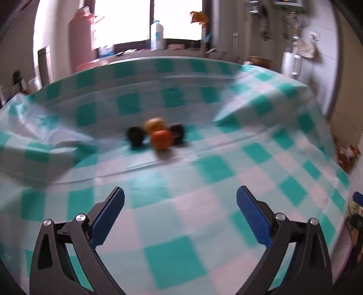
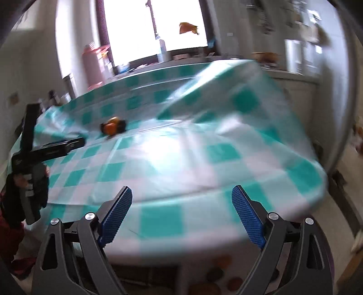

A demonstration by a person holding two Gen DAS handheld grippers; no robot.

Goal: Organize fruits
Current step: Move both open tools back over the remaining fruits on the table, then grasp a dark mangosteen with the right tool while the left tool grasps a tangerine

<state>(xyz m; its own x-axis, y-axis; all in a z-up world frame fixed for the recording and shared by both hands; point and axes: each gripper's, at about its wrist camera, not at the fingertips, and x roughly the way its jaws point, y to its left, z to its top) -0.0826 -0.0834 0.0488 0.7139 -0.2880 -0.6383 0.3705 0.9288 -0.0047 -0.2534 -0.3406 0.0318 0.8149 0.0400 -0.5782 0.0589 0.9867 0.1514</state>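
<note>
both the left gripper [image 1: 180, 199] and right gripper [image 2: 182, 199] hung wide open and empty, so the loosely bunched fruits [image 1: 156, 133] could roll apart on the rumpled tablecloth [image 1: 204, 158] if nudged.

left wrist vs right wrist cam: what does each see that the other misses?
Left wrist only: its own open left gripper, empty, and the yellowish round fruit clearly apart from the orange one.

Right wrist only: the open right gripper, empty, plus the left gripper seen from the side at frame left, and the floor below the table edge.

Both: the teal-and-white checked tablecloth, orange round fruit between black objects, bright window.
</note>
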